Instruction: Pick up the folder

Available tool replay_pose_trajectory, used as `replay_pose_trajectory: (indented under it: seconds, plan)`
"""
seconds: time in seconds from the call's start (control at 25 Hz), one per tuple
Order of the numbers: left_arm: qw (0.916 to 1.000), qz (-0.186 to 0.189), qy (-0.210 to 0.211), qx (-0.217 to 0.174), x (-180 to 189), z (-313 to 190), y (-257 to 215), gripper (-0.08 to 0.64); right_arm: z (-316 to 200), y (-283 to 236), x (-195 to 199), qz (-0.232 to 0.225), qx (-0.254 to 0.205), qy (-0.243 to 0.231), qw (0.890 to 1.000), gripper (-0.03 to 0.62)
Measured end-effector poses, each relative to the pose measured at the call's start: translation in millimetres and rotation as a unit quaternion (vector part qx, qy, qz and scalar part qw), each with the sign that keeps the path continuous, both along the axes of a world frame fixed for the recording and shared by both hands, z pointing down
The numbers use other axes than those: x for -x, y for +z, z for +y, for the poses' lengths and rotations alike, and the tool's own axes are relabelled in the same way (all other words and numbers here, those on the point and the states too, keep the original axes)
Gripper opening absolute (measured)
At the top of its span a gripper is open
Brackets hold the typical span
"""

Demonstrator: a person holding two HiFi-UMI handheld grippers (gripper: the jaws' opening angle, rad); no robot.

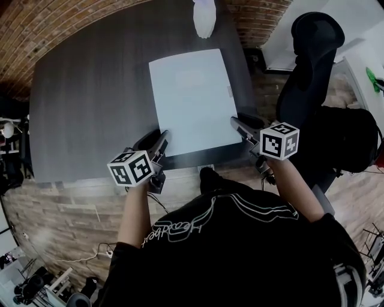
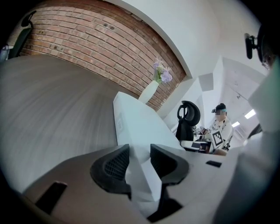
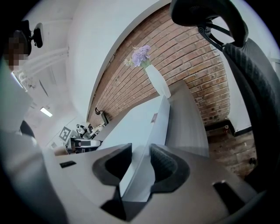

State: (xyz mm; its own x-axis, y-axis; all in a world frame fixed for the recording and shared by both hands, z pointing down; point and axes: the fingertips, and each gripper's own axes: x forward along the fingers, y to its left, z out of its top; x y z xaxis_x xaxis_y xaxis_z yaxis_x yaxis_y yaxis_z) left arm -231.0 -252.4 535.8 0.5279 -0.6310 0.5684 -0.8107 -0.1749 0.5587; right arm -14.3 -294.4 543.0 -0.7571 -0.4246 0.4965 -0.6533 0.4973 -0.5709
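Clamped on folder (image 1: 192, 99) near corners with left gripper (image 2: 140, 159) and right gripper (image 3: 141, 161). Corners themselves hidden between pads (image 2: 114, 165); far ahead, vase (image 1: 204, 18) cut off in head view.

Black short-sleeved shirt (image 1: 258, 252), white line print; grey left tongs (image 1: 163, 137), right tongs (image 1: 237, 123), 2 marker cubes (image 1: 131, 168) (image 1: 279, 141).

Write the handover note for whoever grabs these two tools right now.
Left tool: shut on the near left corner of the folder.
Right tool: shut on its near right corner.
Folder: pale blue, apparently still flat on the grey table, with its near edge at the table's front.
Done: both grips set.
Left: raise both tools together, kept level, to lift the folder clear.
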Motion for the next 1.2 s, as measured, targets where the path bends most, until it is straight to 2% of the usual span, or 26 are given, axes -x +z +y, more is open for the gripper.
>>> replay_pose_trajectory:
  seconds: [1.2]
  plan:
    - [0.9998, 0.011, -0.013, 0.008, -15, 69, 1, 0.149, 70, 0, -17, -0.003, 0.003, 0.000, 1.000, 0.114]
